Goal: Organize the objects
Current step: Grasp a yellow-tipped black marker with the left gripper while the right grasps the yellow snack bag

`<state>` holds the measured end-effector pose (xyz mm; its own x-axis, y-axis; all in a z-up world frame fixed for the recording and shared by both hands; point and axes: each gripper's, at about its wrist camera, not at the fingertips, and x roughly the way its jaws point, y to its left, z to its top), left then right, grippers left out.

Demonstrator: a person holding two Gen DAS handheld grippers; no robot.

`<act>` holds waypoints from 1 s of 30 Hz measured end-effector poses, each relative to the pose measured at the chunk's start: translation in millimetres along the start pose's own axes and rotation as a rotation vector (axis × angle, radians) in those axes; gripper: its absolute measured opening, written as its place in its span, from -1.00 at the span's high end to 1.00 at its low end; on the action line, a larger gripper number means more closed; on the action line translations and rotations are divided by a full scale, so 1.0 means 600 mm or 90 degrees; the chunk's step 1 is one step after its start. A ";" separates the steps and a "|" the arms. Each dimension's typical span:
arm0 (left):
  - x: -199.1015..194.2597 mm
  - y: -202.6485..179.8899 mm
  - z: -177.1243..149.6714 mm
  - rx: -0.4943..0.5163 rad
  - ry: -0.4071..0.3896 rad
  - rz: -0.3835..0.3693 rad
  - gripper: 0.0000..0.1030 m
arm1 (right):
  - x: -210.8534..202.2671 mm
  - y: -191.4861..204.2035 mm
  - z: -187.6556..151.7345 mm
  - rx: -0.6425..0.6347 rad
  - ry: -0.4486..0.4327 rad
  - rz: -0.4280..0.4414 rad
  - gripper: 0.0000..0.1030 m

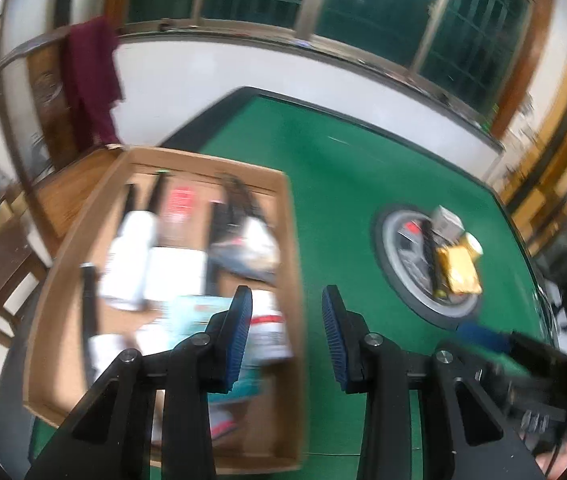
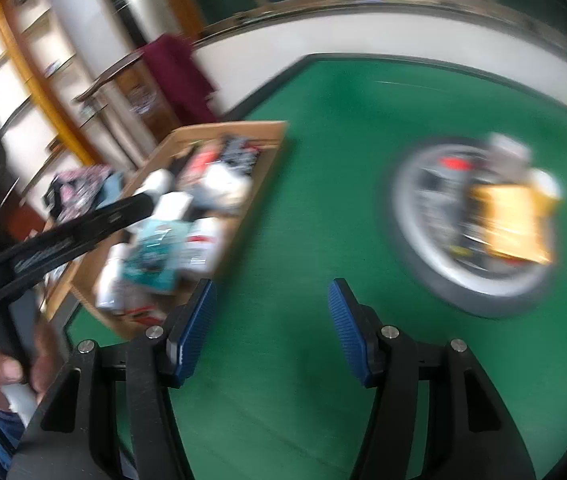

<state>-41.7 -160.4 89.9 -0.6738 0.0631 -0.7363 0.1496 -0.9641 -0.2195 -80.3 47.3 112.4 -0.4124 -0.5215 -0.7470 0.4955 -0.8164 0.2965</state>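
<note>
We log 2 grippers, left [image 1: 286, 328] and right [image 2: 271, 320], both spread and empty, above the box's [image 1: 297, 280] right wall. Remaining items [image 1: 449, 254] sit right of the box. Risk: motion blur; a hasty reach may miss or topple them.

The table [image 1: 343, 184] is bright green with a dark edge. On it sits a brown box [image 1: 295, 264], and inside the box are white packs, black sticks, a teal pack [image 1: 199, 316] and a little red label [image 1: 179, 200]. To the right of the box is a round tray [image 1: 395, 256], grey with a black rim. On the tray lies a shiny gold-yellow pack [image 1: 459, 272], next to a pale box and a spot of red. Both grippers, left [image 1: 286, 330] and right [image 2: 271, 326], are black with blue ridged pads [image 1: 239, 336]. Behind the box a dark red cloth [image 1: 91, 76] hangs. The wall behind the table is white.
</note>
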 end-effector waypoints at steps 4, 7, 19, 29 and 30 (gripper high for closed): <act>0.033 -0.072 -0.002 0.037 0.036 -0.024 0.39 | -0.033 -0.108 -0.002 0.067 -0.025 -0.051 -0.11; 0.075 -0.130 0.001 0.059 0.070 -0.030 0.39 | -0.060 -0.182 -0.004 0.114 -0.056 -0.102 -0.11; 0.235 -0.297 0.050 0.138 0.148 -0.026 0.39 | -0.087 -0.306 -0.016 0.284 -0.088 -0.102 -0.11; 0.306 -0.340 0.082 0.180 0.161 0.016 0.43 | -0.095 -0.318 -0.022 0.304 -0.098 -0.080 -0.11; 0.311 -0.339 0.079 0.180 0.164 0.022 0.59 | -0.096 -0.317 -0.022 0.304 -0.100 -0.080 -0.11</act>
<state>-232.1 35.3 27.7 -0.4623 0.0571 -0.8849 -0.0613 -0.9976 -0.0324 -140.6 236.1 90.8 -0.5742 -0.4125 -0.7072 0.0450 -0.8784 0.4758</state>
